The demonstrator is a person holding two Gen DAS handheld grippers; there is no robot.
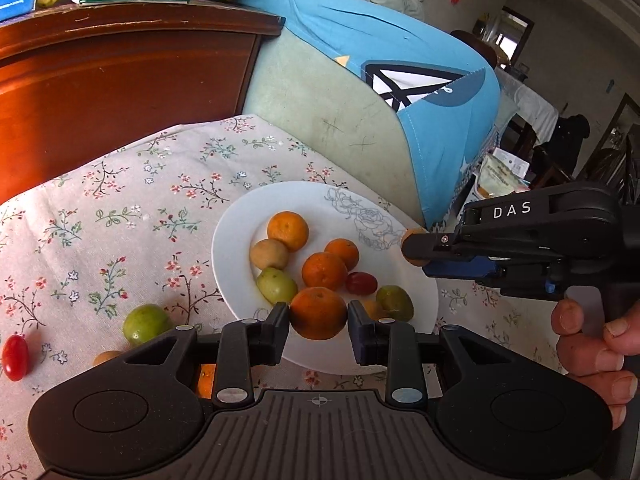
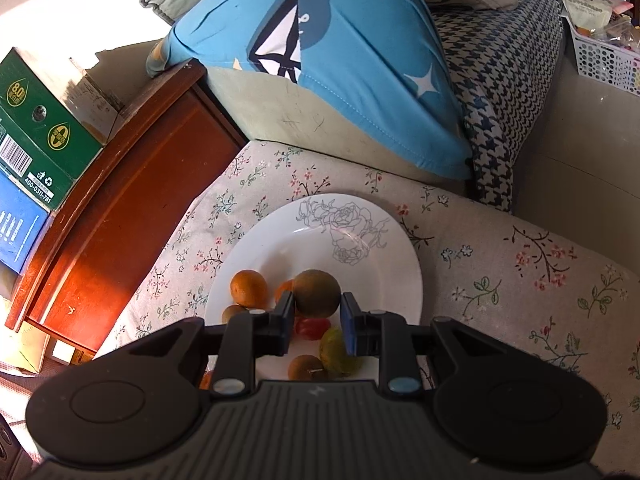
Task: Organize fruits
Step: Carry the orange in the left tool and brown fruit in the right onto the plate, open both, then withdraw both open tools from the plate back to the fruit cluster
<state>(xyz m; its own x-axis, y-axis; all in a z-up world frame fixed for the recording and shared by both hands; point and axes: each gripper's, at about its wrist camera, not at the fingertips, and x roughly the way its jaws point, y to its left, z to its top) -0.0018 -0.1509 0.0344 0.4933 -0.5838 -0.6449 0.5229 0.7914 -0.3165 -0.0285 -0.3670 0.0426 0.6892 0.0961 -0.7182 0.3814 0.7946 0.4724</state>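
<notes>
Glossy round white plate (image 1: 236,248) with a grey line-drawn rose at its 1 o'clock rim, resting on a matte floral-print cloth (image 1: 120,200). The left wrist view shows on the plate three dimpled orange mandarins, a dull brown oval fruit (image 1: 269,254), two smooth green fruits and one red grape tomato (image 1: 361,283). On the cloth, at 8 o'clock from the plate, lie a green fruit (image 1: 146,323) and a red cherry tomato (image 1: 15,357). The left gripper (image 1: 318,314) pinches a fourth mandarin (image 1: 318,313) between its black pads, over the plate's 6 o'clock rim. The right gripper (image 2: 318,310) is clamped on a round brownish fruit (image 2: 316,293), held above the plate's centre; in the left view it enters from 3 o'clock, lying level, with a bare hand (image 1: 596,344) wrapped around its grip. Behind stand a polished red-brown wooden cabinet (image 1: 120,80) and a blue printed cushion (image 1: 400,52).
</notes>
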